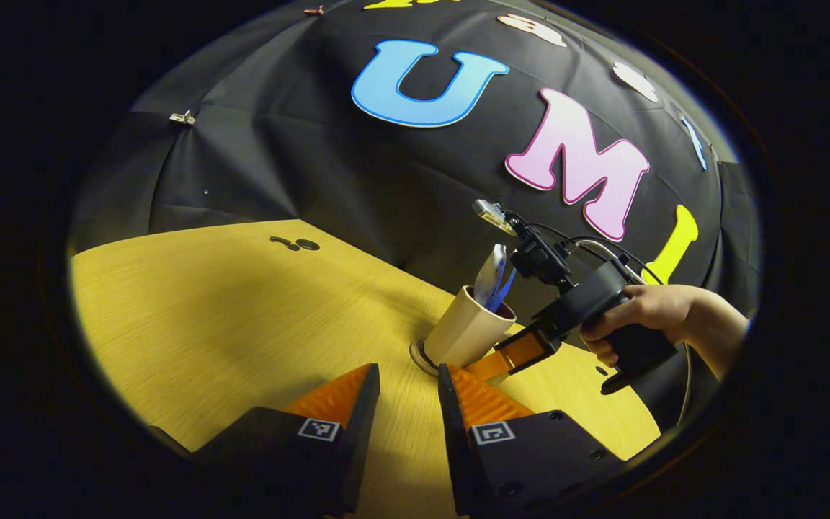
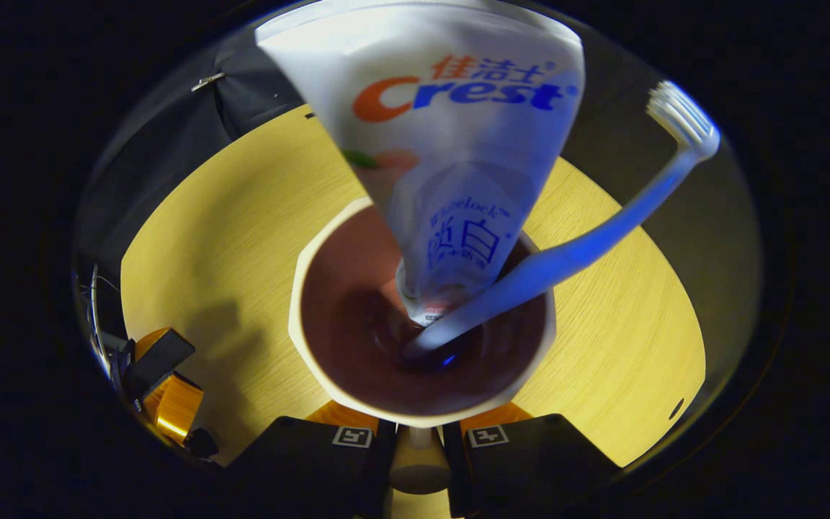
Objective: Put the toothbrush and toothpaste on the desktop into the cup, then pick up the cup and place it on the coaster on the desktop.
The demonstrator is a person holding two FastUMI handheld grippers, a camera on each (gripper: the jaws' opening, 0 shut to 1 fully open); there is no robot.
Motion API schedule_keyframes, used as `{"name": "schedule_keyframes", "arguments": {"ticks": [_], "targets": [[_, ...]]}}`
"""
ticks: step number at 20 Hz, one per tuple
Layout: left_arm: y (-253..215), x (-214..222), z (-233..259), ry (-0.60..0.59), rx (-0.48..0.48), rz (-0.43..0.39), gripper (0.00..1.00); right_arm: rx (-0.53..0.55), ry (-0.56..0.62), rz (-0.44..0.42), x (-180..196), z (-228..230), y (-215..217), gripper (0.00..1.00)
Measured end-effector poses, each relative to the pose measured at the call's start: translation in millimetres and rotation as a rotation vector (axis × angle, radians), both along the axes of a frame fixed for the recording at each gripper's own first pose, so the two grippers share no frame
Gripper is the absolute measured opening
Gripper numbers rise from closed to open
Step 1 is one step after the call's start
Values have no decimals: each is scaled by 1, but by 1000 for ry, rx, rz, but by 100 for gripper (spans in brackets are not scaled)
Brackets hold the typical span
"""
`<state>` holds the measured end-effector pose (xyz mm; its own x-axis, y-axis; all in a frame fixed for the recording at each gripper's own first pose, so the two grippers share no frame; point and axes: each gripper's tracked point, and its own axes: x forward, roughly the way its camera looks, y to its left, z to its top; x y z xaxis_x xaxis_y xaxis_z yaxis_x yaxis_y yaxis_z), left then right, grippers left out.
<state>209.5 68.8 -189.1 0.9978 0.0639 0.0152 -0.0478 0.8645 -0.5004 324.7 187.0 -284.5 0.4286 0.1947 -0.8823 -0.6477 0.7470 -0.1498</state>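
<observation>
A beige cup (image 1: 467, 333) leans to the left with its base at a round coaster (image 1: 421, 358) on the yellow table. A white toothpaste tube (image 1: 491, 277) and a blue toothbrush (image 1: 505, 288) stand in it. From the right, a hand (image 1: 649, 310) holds my right gripper (image 1: 509, 357) against the cup's side. In the right gripper view I look down into the cup (image 2: 357, 288); the tube (image 2: 451, 144) and the toothbrush (image 2: 573, 252) lean in it. My right gripper (image 2: 418, 441) is shut on a beige part of the cup. My left gripper (image 1: 408, 404) stands open just in front of the coaster, holding nothing.
Small dark marks (image 1: 296, 244) lie on the table (image 1: 206, 324) far left of the cup. The black cloth wall stands close behind the cup. My left gripper (image 2: 163, 393) shows at the table's left edge in the right gripper view.
</observation>
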Motion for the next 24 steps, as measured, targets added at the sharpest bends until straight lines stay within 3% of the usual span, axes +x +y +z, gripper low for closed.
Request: {"name": "schedule_keyframes", "arguments": {"ticks": [2,3,4,5,8,9,11,18,24], "targets": [[3,-1,-1,-1,-3,5,62,-11,1,-2,1,-2,0,33],[4,-1,-1,-1,-5,8,62,-15,0,-4,2,-4,0,28],[6,-1,-2,0,-7,10,62,-14,-3,-7,3,-3,1,33],[7,-1,-1,0,-10,12,62,-14,-2,-12,3,-2,0,28],[10,-2,-1,0,-17,17,62,-11,7,-24,5,-3,-1,33],[11,-3,0,0,-20,18,52,-10,9,-31,5,-4,0,33],[11,-3,1,0,-22,16,52,-8,15,-41,5,-2,-3,29],[4,-9,4,5,-6,-6,52,33,-32,-61,3,18,-8,46],[-4,-22,17,33,35,-51,52,77,-150,-68,-17,59,-21,53]]}}
